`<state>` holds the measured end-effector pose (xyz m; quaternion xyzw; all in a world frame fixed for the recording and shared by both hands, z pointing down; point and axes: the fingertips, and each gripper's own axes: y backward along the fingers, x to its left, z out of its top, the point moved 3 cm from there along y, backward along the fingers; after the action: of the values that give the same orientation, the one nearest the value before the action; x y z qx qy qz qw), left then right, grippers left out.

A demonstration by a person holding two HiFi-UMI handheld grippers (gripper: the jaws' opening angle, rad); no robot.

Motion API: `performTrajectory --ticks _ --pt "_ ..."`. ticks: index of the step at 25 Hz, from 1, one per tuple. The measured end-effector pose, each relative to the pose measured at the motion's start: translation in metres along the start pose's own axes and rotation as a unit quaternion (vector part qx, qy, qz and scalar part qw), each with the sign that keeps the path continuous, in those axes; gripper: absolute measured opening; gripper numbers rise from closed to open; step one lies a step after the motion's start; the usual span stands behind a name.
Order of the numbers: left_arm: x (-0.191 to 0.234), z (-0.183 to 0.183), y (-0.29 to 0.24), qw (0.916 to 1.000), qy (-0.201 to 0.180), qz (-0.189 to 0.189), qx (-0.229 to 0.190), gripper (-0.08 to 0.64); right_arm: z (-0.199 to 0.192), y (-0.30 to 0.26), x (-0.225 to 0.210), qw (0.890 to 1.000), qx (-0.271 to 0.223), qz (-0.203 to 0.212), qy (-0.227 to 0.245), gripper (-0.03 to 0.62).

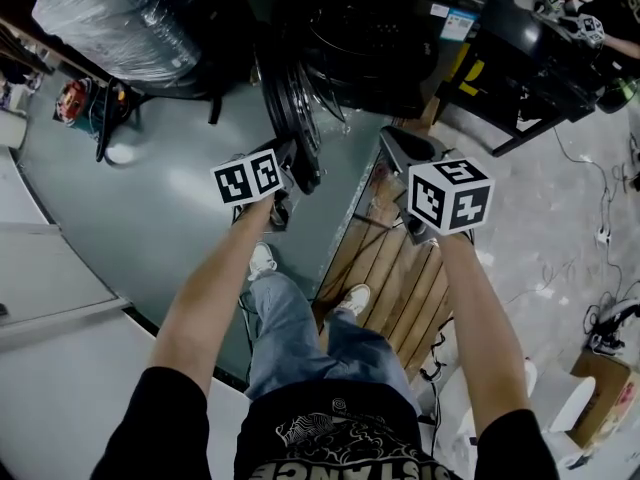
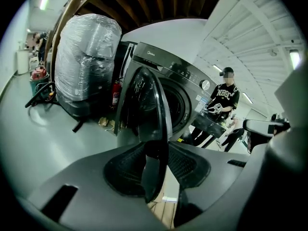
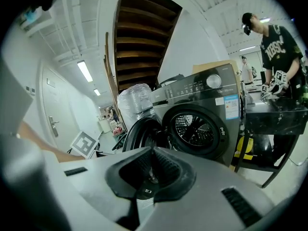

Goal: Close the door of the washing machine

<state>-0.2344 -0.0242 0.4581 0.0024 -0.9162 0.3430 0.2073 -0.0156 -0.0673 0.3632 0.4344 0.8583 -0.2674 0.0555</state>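
The dark grey washing machine (image 1: 350,28) stands ahead, and its round door (image 1: 290,108) is swung out toward me. My left gripper (image 1: 297,163) is at the door's outer edge. In the left gripper view the door (image 2: 149,100) stands edge-on, its rim runs down between the jaws of the left gripper (image 2: 156,165), and both pads lie against it. My right gripper (image 1: 400,148) hangs free right of the door, over the pallet. In the right gripper view its pads meet with nothing between them (image 3: 151,170), and the open drum (image 3: 199,129) and the door (image 3: 142,131) show beyond.
A large plastic-wrapped bundle (image 1: 130,18) stands left of the machine. Under my feet lies a wooden pallet (image 1: 400,278). A black table (image 1: 540,48) with a person (image 2: 222,100) working at it is on the right. Cables (image 1: 600,238) and a cardboard box (image 1: 605,393) lie on the floor at right.
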Motion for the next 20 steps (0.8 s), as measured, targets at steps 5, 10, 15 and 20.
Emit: performTrajectory --ticks 5,10,15,20 --pt "-0.024 -0.001 -0.016 0.9997 0.025 0.005 0.001 0.147 -0.001 0.007 -0.010 1.000 -0.011 0.007 -0.013 0.023" --pt "-0.044 0.003 -0.031 0.9993 0.038 -0.003 0.007 0.156 0.000 0.011 -0.020 1.000 -0.014 0.005 -0.019 0.022" --pt "-0.062 0.004 -0.046 0.9984 0.054 -0.007 0.014 0.166 -0.005 0.018 -0.031 0.999 -0.020 -0.006 -0.037 0.022" --pt "-0.079 0.005 -0.063 0.9967 0.079 -0.014 0.012 0.178 -0.001 0.022 -0.042 0.999 -0.026 -0.012 -0.046 0.023"
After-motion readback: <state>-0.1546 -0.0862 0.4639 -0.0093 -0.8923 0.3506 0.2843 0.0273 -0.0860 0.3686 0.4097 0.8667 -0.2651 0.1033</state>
